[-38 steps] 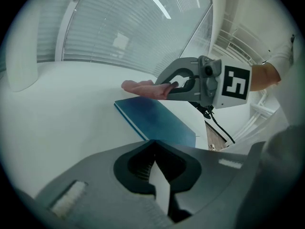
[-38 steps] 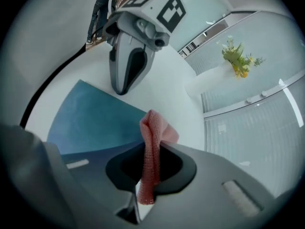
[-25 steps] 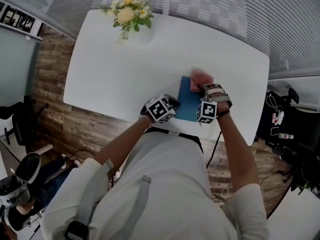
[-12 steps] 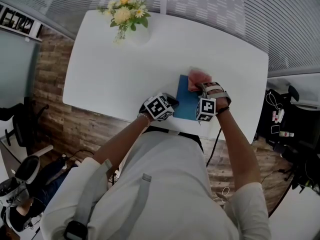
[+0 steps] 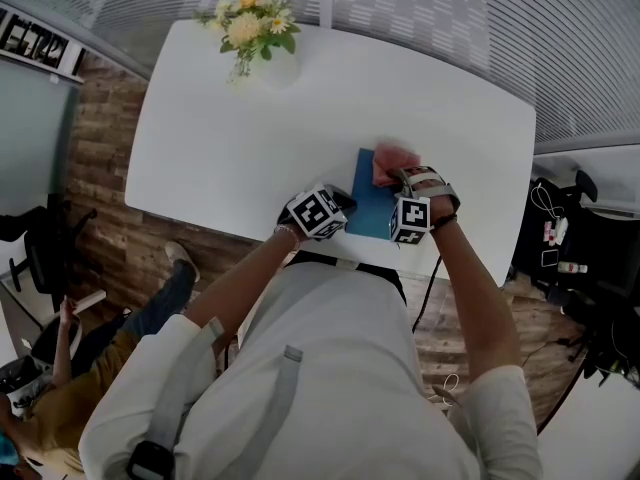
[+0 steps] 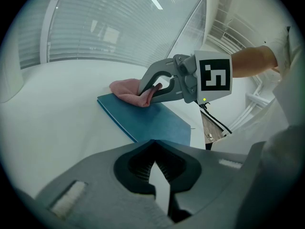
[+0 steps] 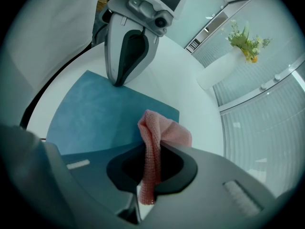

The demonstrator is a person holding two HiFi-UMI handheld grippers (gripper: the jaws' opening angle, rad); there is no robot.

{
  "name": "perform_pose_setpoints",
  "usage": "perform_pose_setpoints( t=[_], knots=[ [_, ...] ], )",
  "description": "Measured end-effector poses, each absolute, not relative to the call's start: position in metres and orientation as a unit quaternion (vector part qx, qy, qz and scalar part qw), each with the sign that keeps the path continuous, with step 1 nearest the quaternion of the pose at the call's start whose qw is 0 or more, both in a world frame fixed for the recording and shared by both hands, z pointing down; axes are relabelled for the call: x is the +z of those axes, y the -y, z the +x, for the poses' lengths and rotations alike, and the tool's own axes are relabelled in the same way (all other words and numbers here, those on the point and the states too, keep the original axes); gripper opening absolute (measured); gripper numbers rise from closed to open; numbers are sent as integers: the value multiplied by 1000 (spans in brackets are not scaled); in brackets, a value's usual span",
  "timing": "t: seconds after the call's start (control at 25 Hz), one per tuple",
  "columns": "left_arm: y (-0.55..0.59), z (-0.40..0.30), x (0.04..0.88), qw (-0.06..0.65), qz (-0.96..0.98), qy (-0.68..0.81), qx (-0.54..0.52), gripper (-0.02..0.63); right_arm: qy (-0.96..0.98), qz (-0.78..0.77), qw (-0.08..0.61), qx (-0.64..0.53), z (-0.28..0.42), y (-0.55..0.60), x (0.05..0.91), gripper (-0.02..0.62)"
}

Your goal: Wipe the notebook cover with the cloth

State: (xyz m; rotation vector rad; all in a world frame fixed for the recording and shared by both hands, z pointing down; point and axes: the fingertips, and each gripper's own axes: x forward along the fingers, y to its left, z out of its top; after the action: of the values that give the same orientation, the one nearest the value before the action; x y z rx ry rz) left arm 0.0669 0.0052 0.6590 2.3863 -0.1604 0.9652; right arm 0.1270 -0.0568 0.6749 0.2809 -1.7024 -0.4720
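Cloth [image 7: 159, 135] tail lost inside clamped right tool [image 7: 145, 194]; notebook [image 7: 100, 116] partly covered.

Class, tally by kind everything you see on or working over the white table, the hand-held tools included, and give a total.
Flat blue notebook: 1
Crumpled pink knitted cloth: 1
White vase of yellow and white flowers: 1
Hand-held two-jaw tools: 2 (left tool, right tool)
Total: 5

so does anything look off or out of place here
Nothing stands out. The notebook lies flat on the table, the cloth is pinched in the right tool over its far corner, the shut left tool rests at its edge, and the flowers stand upright.
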Motion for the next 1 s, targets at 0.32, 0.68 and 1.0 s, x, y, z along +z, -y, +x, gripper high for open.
perform_pose_setpoints(
  t=[0.32,0.68,1.0],
  knots=[
    [-5,67,659,276,889,60,359,-2,752,109,619,-198,123,44,679,8],
    [-6,68,659,278,889,59,360,-2,755,106,616,-199,122,35,680,8],
    [-6,68,658,278,889,60,359,-2,763,97,611,-190,116,25,675,8]
  ],
)
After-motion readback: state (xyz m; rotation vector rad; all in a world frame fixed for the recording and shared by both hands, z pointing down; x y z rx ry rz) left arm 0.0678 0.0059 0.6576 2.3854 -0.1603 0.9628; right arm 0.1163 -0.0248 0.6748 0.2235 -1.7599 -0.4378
